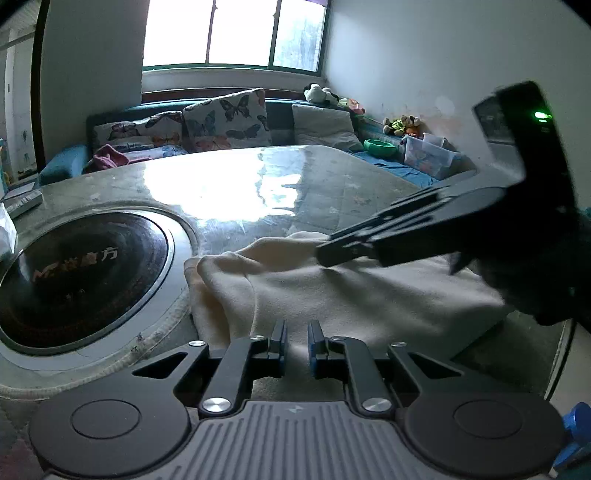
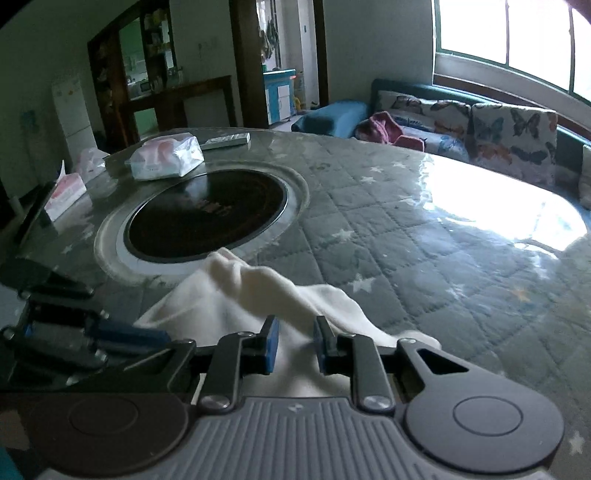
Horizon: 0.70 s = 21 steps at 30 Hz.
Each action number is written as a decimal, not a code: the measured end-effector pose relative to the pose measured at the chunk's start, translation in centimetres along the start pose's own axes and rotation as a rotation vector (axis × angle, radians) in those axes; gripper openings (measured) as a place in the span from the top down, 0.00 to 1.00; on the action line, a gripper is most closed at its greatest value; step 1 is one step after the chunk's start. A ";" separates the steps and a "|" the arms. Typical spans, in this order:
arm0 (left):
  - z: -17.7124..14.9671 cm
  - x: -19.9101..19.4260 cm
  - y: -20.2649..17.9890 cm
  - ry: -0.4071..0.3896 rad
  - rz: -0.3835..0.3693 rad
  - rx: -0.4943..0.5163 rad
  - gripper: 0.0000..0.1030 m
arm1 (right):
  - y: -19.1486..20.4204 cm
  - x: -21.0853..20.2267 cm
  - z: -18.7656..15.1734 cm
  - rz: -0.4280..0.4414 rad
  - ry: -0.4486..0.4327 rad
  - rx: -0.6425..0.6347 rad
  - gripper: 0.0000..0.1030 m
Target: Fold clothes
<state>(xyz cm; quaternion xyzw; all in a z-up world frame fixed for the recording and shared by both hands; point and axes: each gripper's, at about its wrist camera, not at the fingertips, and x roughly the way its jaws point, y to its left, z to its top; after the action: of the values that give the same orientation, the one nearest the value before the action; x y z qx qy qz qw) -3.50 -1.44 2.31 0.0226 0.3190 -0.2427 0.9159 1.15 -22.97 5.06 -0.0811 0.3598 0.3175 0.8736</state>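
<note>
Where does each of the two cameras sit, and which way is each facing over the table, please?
Left wrist: on the left gripper, looking across the cream fleece garment toward the bright window and the butterfly-print cushions; the right gripper reaches in from the right.
Right wrist: on the right gripper, facing the round black glass cooktop and the white tissue pack; the left gripper shows at lower left.
Shared: garment, cooktop, cushions, the quilted grey star-print table cover.

My cream garment lies rumpled on the quilted table, one bunched end just beside the dark round hob, soft folds running back under my near edge
</note>
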 end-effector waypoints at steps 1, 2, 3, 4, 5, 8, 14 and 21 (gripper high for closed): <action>0.0 0.0 0.1 0.001 -0.002 -0.002 0.88 | 0.0 0.5 0.1 0.001 0.005 -0.002 0.85; 0.0 0.1 0.1 0.002 -0.003 -0.004 0.88 | 0.1 1.0 0.2 -0.001 0.009 -0.002 0.86; 0.0 0.1 0.2 0.002 -0.005 -0.005 0.88 | 0.0 1.4 0.3 -0.004 0.012 0.000 0.86; -0.1 0.1 0.2 0.002 -0.007 -0.005 0.88 | 0.0 1.7 0.4 -0.004 0.012 0.001 0.86; -0.1 0.0 0.2 0.003 -0.009 -0.005 0.88 | 0.0 1.8 0.5 -0.006 0.010 0.000 0.87; 0.1 0.1 0.2 0.008 -0.013 -0.008 0.87 | -0.2 1.4 0.8 -0.015 -0.007 0.006 0.87; 1.9 0.3 0.5 -0.005 -0.007 -0.006 0.87 | -1.4 -2.3 0.0 -0.075 -0.034 0.032 0.86; 4.6 2.9 0.5 -0.014 0.007 0.008 0.87 | -4.4 -4.0 -2.5 -0.162 -0.006 0.107 0.86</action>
<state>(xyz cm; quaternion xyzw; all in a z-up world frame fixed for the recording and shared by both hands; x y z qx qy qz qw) 1.30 -3.13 4.18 0.0257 0.3115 -0.2407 0.9189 0.25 -29.29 5.62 -0.0625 0.3659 0.2264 0.9006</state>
